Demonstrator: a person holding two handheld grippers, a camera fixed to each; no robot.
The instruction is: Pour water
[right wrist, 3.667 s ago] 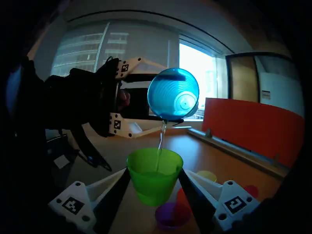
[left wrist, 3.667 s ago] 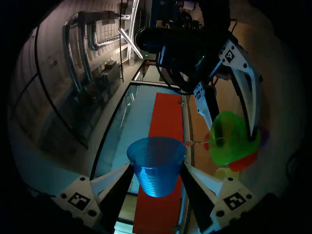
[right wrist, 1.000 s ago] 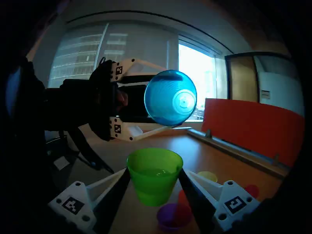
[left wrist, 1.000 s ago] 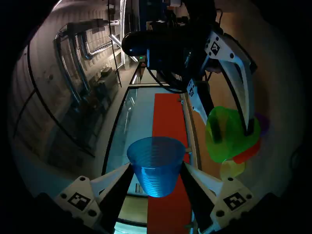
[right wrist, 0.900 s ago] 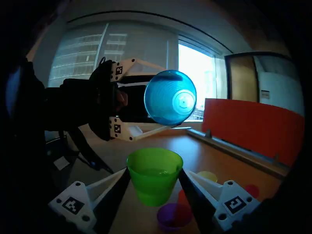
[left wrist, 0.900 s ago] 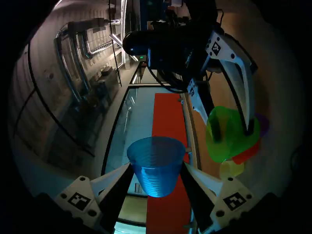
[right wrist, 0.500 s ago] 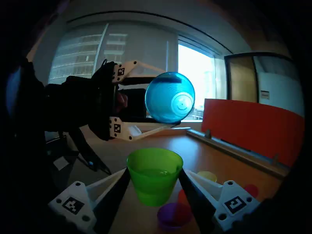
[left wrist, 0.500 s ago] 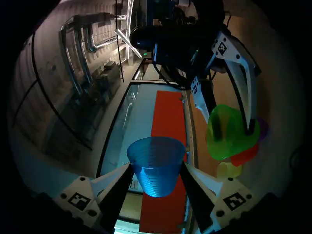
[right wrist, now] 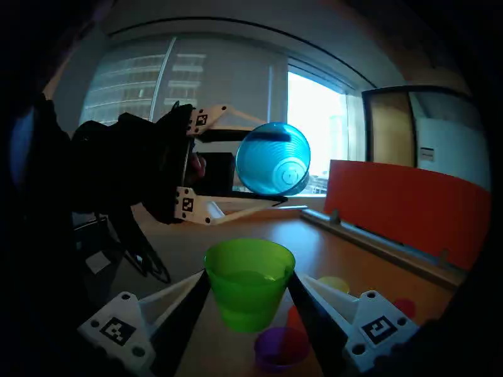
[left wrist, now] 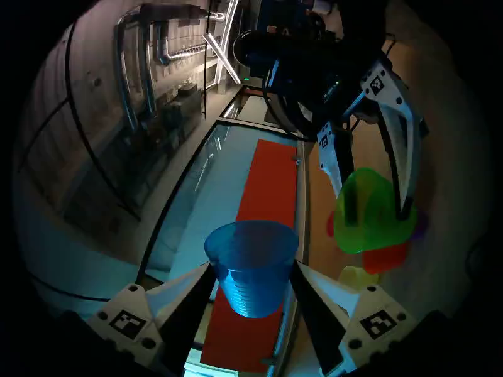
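Blue cup point(right wrist: 273, 158), pinched on its side by the left gripper point(left wrist: 251, 267) above the green cup point(right wrist: 249, 305) that the right gripper point(right wrist: 248, 276) clamped upright over the table point(right wrist: 339, 248), showed no stream; righting it slowly, with its rim above the green one, looked wisest.

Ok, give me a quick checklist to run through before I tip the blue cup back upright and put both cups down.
1. Left hand-held gripper on the blue cup: both fingers press its sides. Ok.
2. Right hand-held gripper on the green cup: both fingers press its sides. Ok.
3. Stream between the cups: none visible. Ok.
4. Blue cup empty: its base faces the right gripper view. Cannot tell.
5. Green cup upright, water below its rim. Ok.
6. Landing spot on the table: the purple cup and yellow cup sit close under the green cup. Not ok.
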